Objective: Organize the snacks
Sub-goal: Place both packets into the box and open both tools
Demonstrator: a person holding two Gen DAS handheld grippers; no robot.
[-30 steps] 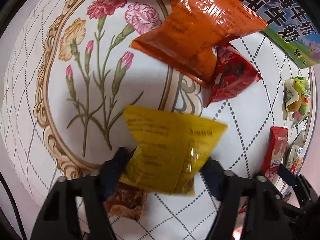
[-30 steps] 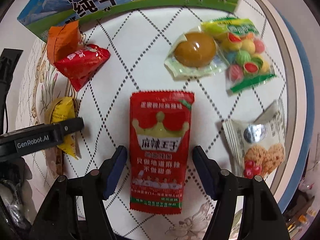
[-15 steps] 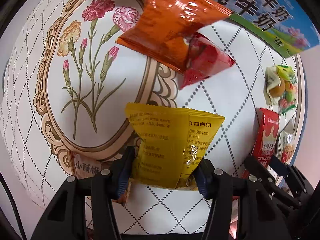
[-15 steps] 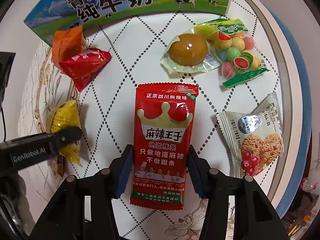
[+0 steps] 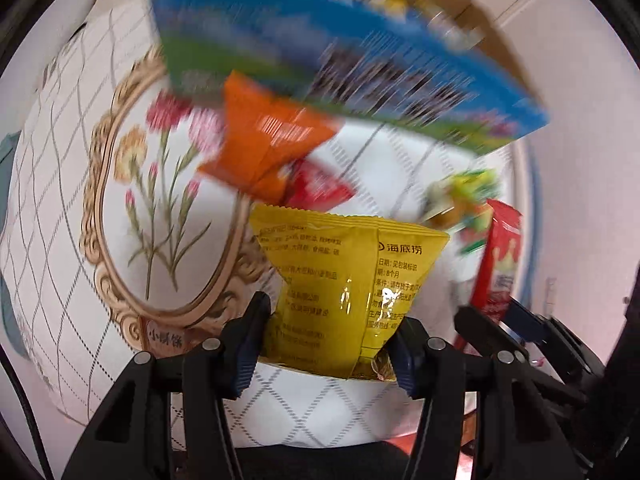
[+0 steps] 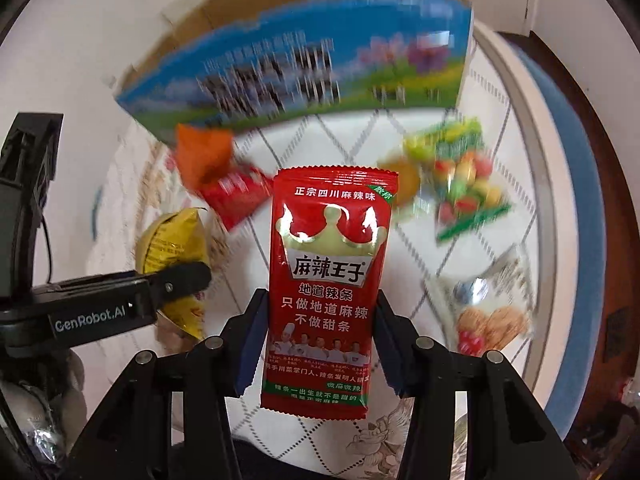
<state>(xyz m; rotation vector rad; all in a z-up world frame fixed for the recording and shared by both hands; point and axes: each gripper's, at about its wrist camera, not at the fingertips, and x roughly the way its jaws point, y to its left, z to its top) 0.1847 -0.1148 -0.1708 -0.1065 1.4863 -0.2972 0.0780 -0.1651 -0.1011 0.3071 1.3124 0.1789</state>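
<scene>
my left fingers [image 5: 326, 344] clamp the yellow packet [image 5: 344, 284], my right fingers [image 6: 318, 344] the red packet [image 6: 326, 280], both lifted off the desk [image 6: 344, 140]. beyond, several snacks lie unsorted before the open milk box [image 6: 296, 68].

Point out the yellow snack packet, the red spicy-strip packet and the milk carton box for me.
yellow snack packet [image 5: 340, 280]: left wrist view, middle of its printed back.
red spicy-strip packet [image 6: 330, 280]: right wrist view, centre of its front label.
milk carton box [image 6: 304, 64]: right wrist view, blurred printed side wall.
</scene>
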